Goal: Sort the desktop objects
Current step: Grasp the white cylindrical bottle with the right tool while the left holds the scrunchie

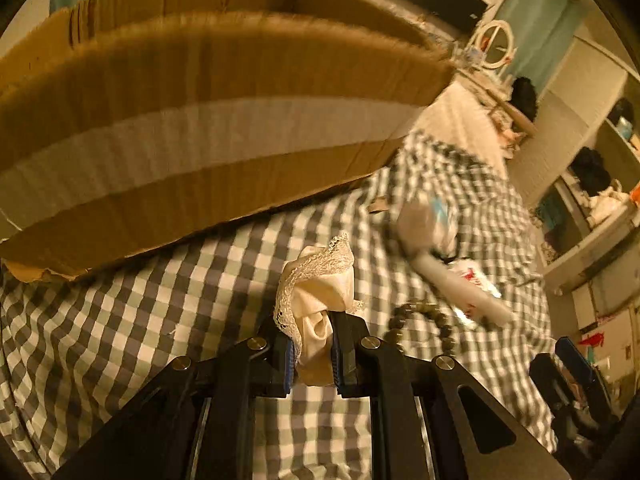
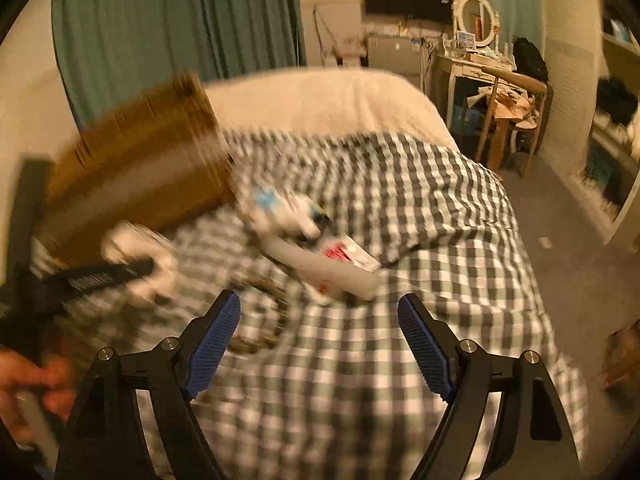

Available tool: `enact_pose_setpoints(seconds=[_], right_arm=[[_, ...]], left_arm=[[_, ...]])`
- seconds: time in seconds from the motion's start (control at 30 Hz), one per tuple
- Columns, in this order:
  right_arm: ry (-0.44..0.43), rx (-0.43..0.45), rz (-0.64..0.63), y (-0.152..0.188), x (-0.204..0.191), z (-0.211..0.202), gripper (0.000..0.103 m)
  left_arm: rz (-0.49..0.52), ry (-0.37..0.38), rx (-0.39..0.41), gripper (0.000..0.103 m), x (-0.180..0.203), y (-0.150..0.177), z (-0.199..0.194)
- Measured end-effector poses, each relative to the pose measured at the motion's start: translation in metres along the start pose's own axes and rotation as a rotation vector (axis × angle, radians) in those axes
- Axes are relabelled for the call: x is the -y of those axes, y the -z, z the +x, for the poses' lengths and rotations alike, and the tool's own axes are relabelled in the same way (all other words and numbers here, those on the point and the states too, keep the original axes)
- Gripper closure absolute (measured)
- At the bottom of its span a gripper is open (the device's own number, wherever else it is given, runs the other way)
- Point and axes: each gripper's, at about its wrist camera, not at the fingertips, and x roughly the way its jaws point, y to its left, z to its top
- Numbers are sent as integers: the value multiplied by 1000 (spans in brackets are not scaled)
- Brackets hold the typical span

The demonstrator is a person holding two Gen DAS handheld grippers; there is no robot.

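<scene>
My left gripper is shut on a cream cloth piece with a lace trim, held just above the checked bedcover. A big brown cardboard box fills the view right ahead of it. In the right wrist view the same gripper and cloth show blurred beside the box. My right gripper is open and holds nothing. Ahead of it lie a white tube with red print, a white and blue packet and a string of dark beads.
The bed carries a cream blanket at its far end. A dressing table with a round mirror and a chair stand beyond, with shelves at right. A hand holds the left tool. Grey floor lies right of the bed.
</scene>
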Motion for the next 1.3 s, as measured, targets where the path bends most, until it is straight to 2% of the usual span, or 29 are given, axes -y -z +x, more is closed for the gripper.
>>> enact_pose_setpoints(seconds=[0.07, 0.1, 0.13, 0.27, 0.33, 0.4, 0.43, 0.47, 0.5, 0.53, 0.6, 0.77, 0.8, 0.9, 0.93, 1.03, 1.17, 1.23, 1.3], right_arm=[[32, -29, -72, -4, -2, 13, 32], [31, -42, -95, -6, -2, 19, 40], [23, -53, -109, -9, -2, 24, 43], [-10, -88, -193, -27, -11, 52, 43], [-17, -135, -252, -33, -20, 71, 43], [17, -199, -298, -33, -26, 92, 47], [35, -212, -302, -31, -26, 97, 62], [63, -208, -297, -30, -24, 98, 71], [49, -206, -261, -30, -20, 94, 75], [32, -191, -220, -31, -15, 89, 88], [8, -167, -156, -30, -5, 74, 103], [-45, -176, -150, -23, 2, 50, 103], [-28, -157, -167, -24, 0, 45, 99], [-12, -134, -200, -27, -9, 40, 60], [-11, -126, -208, -29, -12, 40, 59], [12, -154, -249, -37, -25, 58, 59], [52, -257, -321, -32, -39, 91, 60], [104, -270, -345, -27, -41, 96, 83], [79, -245, -291, -28, -35, 88, 87]], left_arm=[[-23, -1, -12, 89, -7, -2, 3], [-36, 4, -19, 89, -8, -1, 7], [-58, 12, -26, 89, -10, -3, 8], [-67, 19, -24, 89, -7, -6, 11], [-56, 11, -20, 89, -7, -6, 11], [-52, 10, -20, 89, -2, -10, 18], [-54, 11, -21, 89, -3, -10, 18], [-55, 13, -23, 89, -2, -10, 19], [-56, 14, -24, 89, -3, -10, 19], [-58, 14, -25, 89, -3, -11, 18], [-62, 18, -26, 89, -3, -11, 17], [-67, 25, -20, 89, -2, -13, 15], [-69, 24, -20, 89, -3, -13, 14], [-81, 25, -28, 89, -6, -13, 12], [-87, 28, -29, 89, -7, -12, 11], [-99, 33, -33, 89, -9, -13, 9], [-93, 36, -31, 89, -7, -15, 13], [-84, 24, -27, 89, -6, -17, 17], [-86, 26, -33, 89, -7, -18, 20]])
